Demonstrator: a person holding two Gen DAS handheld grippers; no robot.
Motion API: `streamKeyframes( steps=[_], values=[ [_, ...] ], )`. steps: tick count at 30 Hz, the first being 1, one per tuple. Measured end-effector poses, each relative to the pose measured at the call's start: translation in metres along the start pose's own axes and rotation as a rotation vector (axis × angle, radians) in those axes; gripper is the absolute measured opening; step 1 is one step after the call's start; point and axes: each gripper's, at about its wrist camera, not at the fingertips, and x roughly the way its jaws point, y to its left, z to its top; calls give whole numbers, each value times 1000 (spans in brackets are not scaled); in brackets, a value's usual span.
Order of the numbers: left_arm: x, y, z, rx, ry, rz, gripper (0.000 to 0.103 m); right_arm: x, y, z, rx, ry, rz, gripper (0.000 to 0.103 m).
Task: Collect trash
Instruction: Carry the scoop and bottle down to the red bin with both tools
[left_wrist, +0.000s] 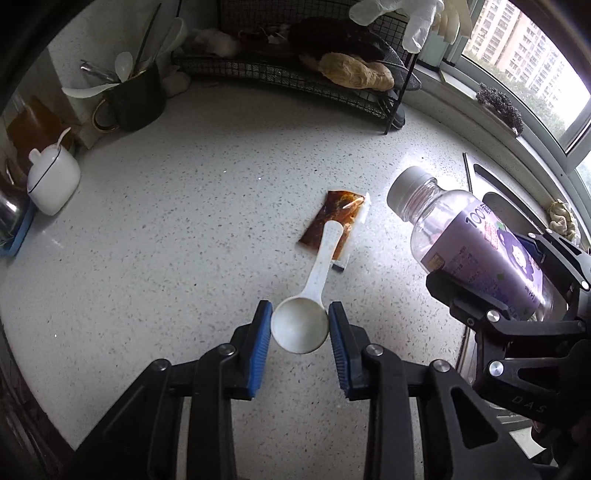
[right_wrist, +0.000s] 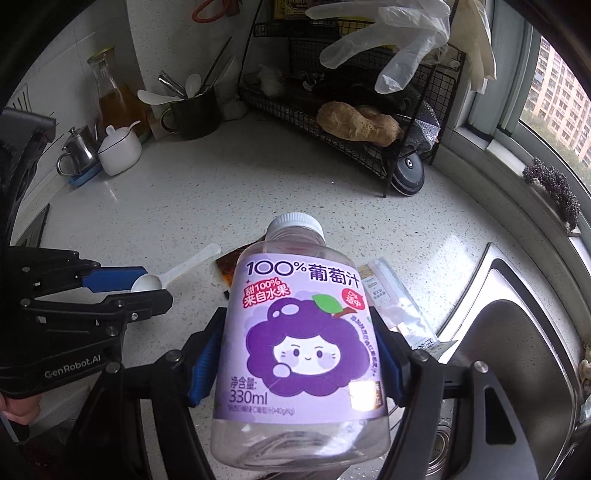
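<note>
The left gripper (left_wrist: 300, 328) has its jaws narrowed onto the bowl of a white plastic spoon (left_wrist: 308, 306), blue pads pressing both sides, the handle pointing straight ahead of the jaws. Just beyond the handle tip a brown sauce sachet (left_wrist: 332, 218) lies flat on the speckled worktop (left_wrist: 184, 221), with bare surface all round it to the left. The right gripper (right_wrist: 299, 354) has its jaws spread wide around an empty grape-juice bottle (right_wrist: 303, 332), clamped at the label, cap pointing forward. Right of these jaws a clear wrapper (right_wrist: 399, 299) lies at the worktop edge, beside the steel sink (right_wrist: 517, 332). Ahead, a wire rack (right_wrist: 332, 122) closes the corner.
</note>
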Motion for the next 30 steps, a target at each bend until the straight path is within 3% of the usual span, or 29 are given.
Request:
streamKeyframes(
  steps=[8, 19, 30],
  values=[
    [-32, 29, -62, -91, -34, 45, 29, -21, 59, -28, -56, 2, 90, 69],
    [-84, 53, -187, -204, -55, 85, 29, -57, 136, -95, -161, 20, 175, 69],
    [-87, 57, -295, -303, 12, 86, 29, -60, 185, -170, -246, 124, 219, 69]
  ],
)
